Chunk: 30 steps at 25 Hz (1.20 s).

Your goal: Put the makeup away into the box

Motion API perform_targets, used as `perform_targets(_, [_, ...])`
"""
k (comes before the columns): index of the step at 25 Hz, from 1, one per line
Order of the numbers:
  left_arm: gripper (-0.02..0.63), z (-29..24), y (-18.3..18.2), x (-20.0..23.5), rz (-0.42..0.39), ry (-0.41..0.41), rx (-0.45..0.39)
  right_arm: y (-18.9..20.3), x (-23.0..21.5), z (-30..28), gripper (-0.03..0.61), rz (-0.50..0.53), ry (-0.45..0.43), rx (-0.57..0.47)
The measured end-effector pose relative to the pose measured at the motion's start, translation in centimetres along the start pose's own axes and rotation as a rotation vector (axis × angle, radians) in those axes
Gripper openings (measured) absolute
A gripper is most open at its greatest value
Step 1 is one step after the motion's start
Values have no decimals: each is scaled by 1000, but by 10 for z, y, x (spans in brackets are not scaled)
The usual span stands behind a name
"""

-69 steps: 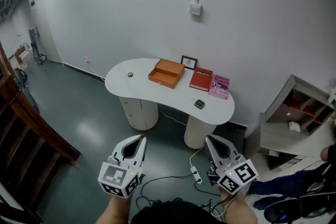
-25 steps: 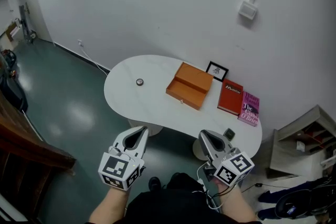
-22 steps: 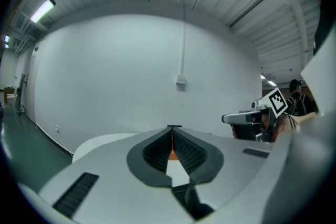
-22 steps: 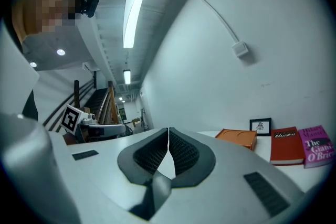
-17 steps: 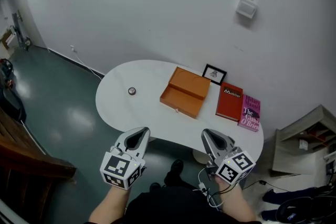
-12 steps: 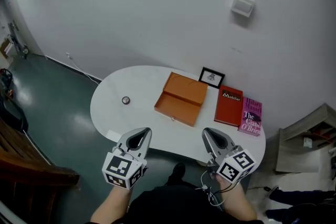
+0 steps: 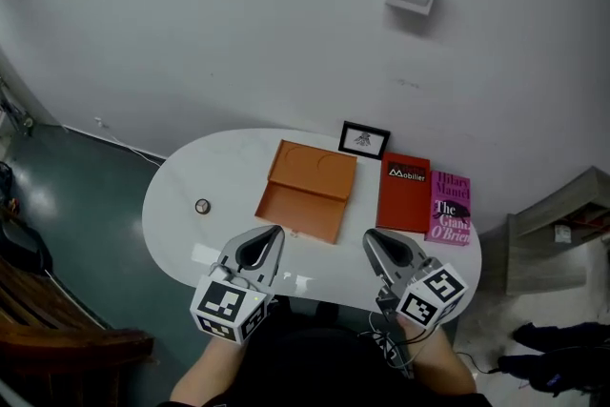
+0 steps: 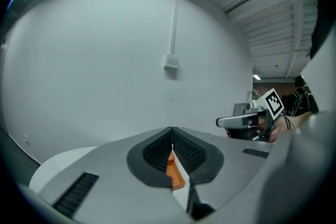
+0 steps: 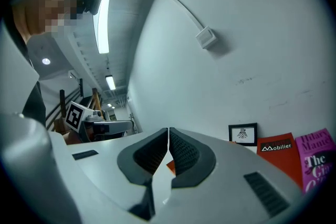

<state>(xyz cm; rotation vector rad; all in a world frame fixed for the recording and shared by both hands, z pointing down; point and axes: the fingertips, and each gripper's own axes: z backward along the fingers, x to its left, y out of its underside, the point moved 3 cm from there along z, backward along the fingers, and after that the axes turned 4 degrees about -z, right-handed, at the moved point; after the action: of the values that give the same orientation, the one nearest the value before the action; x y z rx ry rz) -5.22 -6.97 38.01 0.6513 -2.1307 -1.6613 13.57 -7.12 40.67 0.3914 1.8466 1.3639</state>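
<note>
Overhead, a white oval table [image 7: 229, 167] is seen set against a white wall. The left gripper [image 7: 275, 231] and right gripper [image 7: 371, 236] are held side by side over the table's near edge, low in the frame and well apart from each other. In each gripper's own view the jaws are seen pressed together, with nothing caught between them. A sliver of orange is visible past the left gripper's tips. An orange box [image 7: 307, 191] lies open at mid-table, just beyond the two grippers. A small round makeup piece [image 7: 202, 206] is noted alone toward the table's left end, apart from the box and too small for detail. Right of the box, a red book [image 7: 405, 195] and a pink book [image 7: 450, 208] lie just beside each other. A small framed picture [image 7: 364, 139] is propped by the wall behind the box.
</note>
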Motion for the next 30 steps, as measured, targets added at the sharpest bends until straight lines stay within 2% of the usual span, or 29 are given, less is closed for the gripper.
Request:
perform_targets(5, [14, -30, 0, 14, -15, 79, 23, 3, -16, 2, 37, -1, 83, 24])
perform_targets(9, [14, -54, -2, 13, -31, 165, 39, 3, -33, 14, 37, -15, 191, 10])
perform_targets(15, [14, -93, 13, -17, -55, 337, 89, 18, -53, 45, 38, -45, 352, -16])
perform_targets(22, [14, -132, 29, -61, -86, 504, 142, 65, -85, 95, 41, -105, 588, 57])
perform_targets(23, [14, -136, 32, -67, -89, 524, 150, 75, -91, 101, 48, -110, 624, 80])
perform_targets(24, [14, -140, 34, -72, -94, 543, 158, 87, -97, 108, 85, -115, 662, 107])
perform_targets(25, [14, -144, 36, -77, -100, 561, 164, 99, -103, 113, 161, -123, 695, 136])
perform_targets(26, [14, -146, 39, -81, -105, 579, 171, 112, -108, 118, 187, -139, 721, 162])
perform_targets(30, [14, -150, 53, -93, -119, 630, 211, 158, -124, 136, 210, -217, 801, 224])
